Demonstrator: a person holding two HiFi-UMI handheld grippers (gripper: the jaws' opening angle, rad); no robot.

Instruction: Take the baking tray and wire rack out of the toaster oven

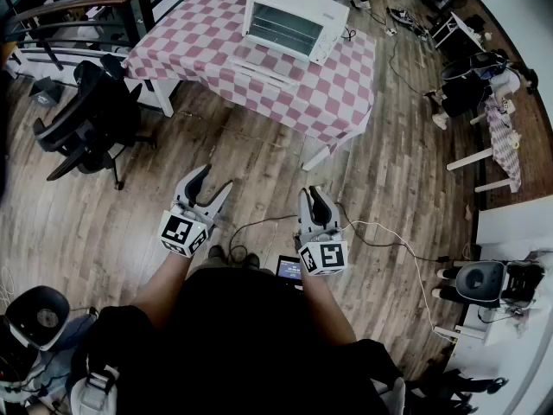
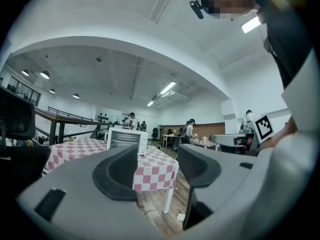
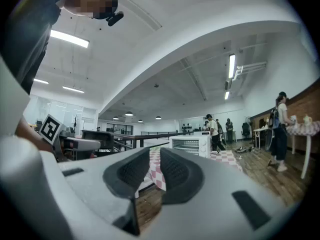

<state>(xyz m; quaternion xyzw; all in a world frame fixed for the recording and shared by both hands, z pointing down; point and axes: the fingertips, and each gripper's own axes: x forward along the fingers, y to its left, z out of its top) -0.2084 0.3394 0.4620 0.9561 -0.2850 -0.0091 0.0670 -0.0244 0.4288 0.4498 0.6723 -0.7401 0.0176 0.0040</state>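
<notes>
— Where are the baking tray and wire rack?
— Inside the toaster oven (image 1: 289, 20), far ahead on the checked table (image 1: 333, 98), well apart from me.
— How will they handle?
— Stiff, light, slippery metal, I'd judge. I'd pinch each front rim.
— Your tools?
— Left gripper (image 1: 216, 178) fairly wide, right gripper (image 1: 316, 193) barely parted; both empty.

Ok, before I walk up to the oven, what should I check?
1. Toaster oven door open: ok, looks folded down.
2. Left gripper empty, jaws apart: ok.
3. Right gripper empty: ok, jaws only slightly apart.
4. Oven within reach: not ok, both grippers are well short of the table.
5. Rack wires show inside; tray: cannot tell.
6. Floor path: not ok, white cable near the feet.
</notes>
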